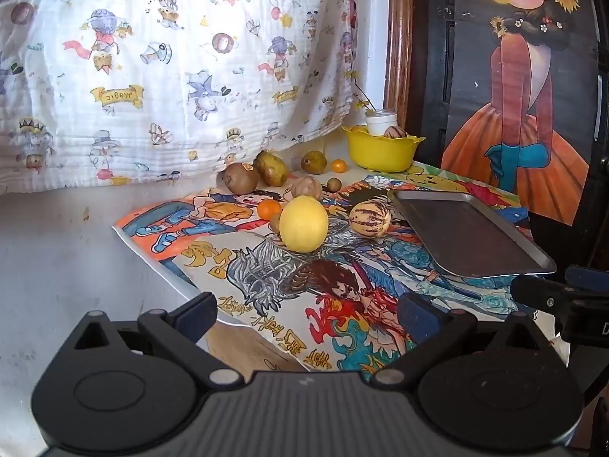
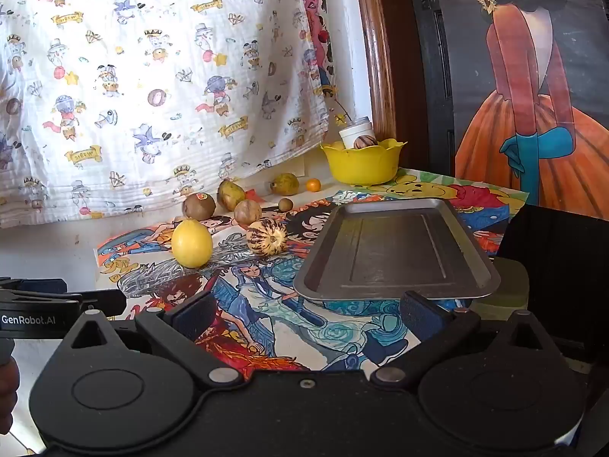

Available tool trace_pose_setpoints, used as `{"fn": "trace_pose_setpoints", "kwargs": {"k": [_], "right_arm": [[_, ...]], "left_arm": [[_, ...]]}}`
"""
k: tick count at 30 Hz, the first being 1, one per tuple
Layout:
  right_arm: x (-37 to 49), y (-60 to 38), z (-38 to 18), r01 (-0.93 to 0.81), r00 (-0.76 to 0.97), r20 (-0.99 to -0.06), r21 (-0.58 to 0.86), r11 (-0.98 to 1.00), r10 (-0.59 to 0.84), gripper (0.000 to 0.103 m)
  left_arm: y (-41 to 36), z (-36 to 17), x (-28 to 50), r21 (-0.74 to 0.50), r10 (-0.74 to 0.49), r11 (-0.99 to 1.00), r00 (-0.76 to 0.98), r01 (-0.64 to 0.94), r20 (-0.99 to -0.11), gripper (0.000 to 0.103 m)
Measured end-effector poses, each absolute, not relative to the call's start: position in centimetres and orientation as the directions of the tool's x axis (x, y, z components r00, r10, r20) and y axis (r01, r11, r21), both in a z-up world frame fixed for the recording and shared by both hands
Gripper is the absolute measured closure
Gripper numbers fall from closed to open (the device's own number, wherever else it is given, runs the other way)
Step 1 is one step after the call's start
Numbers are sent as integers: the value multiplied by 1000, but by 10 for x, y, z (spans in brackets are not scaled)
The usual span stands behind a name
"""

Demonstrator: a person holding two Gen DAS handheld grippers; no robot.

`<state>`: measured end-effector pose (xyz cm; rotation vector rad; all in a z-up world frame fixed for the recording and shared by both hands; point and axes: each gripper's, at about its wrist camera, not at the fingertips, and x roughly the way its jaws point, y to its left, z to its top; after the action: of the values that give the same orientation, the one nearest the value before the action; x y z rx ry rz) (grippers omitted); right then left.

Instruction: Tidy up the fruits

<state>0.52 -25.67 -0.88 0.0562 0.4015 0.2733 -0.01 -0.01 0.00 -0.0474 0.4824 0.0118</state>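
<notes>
Several fruits lie on a cartoon-printed mat [image 1: 266,289]: a big yellow lemon [image 1: 303,223] [image 2: 191,243], a striped melon [image 1: 369,218] [image 2: 266,236], a small orange [image 1: 269,208], a kiwi [image 1: 240,177] [image 2: 198,205], two green pears [image 1: 271,167] [image 1: 313,162], a walnut-like fruit [image 1: 306,187] [image 2: 247,211]. An empty metal tray [image 1: 468,236] [image 2: 396,247] lies to the right. A yellow bowl [image 1: 380,150] [image 2: 361,163] at the back holds a striped fruit. My left gripper [image 1: 308,314] and right gripper [image 2: 306,314] are both open and empty, near the mat's front edge.
A patterned cloth [image 1: 171,68] hangs behind the table. A white cup [image 1: 380,120] stands behind the bowl. A painted panel [image 1: 525,95] stands at the right. A black box [image 2: 559,259] is beside the tray. The right gripper shows in the left wrist view [image 1: 563,297].
</notes>
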Motion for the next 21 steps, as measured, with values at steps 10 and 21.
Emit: {"fn": "trace_pose_setpoints", "kwargs": {"k": [10, 21], "right_arm": [[6, -256, -10, -252, 885, -377, 109, 962, 275, 0], [8, -254, -11, -252, 884, -380, 108, 962, 274, 0]], "left_arm": [[0, 0, 0, -49, -4, 999, 883, -22, -470, 0], [-1, -3, -2, -48, -4, 999, 882, -21, -472, 0]]}}
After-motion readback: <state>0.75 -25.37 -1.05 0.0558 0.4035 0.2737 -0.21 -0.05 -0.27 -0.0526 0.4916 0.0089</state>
